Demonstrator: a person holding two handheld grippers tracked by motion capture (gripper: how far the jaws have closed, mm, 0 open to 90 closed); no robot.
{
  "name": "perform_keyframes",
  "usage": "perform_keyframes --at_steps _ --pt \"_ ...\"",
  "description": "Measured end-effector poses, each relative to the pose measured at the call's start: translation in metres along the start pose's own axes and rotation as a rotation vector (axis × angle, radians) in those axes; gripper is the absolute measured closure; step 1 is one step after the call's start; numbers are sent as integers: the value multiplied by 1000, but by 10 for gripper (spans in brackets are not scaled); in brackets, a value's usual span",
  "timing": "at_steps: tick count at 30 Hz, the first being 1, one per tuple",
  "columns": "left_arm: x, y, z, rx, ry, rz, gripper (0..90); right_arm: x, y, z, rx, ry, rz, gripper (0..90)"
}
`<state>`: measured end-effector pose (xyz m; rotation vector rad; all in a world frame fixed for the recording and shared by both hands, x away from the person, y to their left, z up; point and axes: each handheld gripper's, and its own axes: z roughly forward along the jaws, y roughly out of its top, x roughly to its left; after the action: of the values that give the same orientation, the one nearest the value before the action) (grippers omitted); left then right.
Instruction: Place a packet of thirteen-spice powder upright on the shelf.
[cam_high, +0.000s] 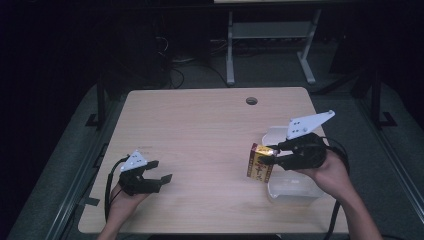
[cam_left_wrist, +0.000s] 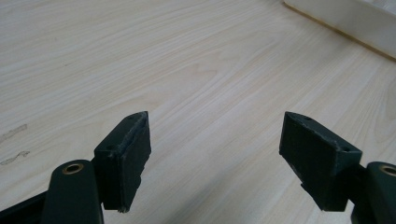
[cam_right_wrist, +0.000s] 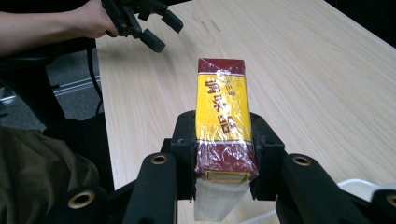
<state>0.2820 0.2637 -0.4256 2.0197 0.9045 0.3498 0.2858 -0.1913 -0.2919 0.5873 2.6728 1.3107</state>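
One box (cam_high: 261, 163), yellow with dark red ends and wrapped in clear film, is clamped in the right claw (cam_high: 270, 153), held just off the left edge of the one white tray (cam_high: 292, 192), above the worktop (cam_high: 200, 135). The left claw (cam_high: 159, 172) sits well to the left of the tray, jaws apart with nothing between them. Two claws, one box, one tray.
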Motion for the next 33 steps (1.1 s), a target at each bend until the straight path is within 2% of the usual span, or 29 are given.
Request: perform_keyframes --at_steps 11,24,33 --pt "1 0 0 -3 8 -3 236 -6 -8 -13 14 -16 -9 676" --pt "3 0 0 -3 12 -5 235 -15 -26 -31 42 -38 1 676" --pt "4 -1 0 1 15 -8 234 -15 -43 -35 65 -27 -8 675"
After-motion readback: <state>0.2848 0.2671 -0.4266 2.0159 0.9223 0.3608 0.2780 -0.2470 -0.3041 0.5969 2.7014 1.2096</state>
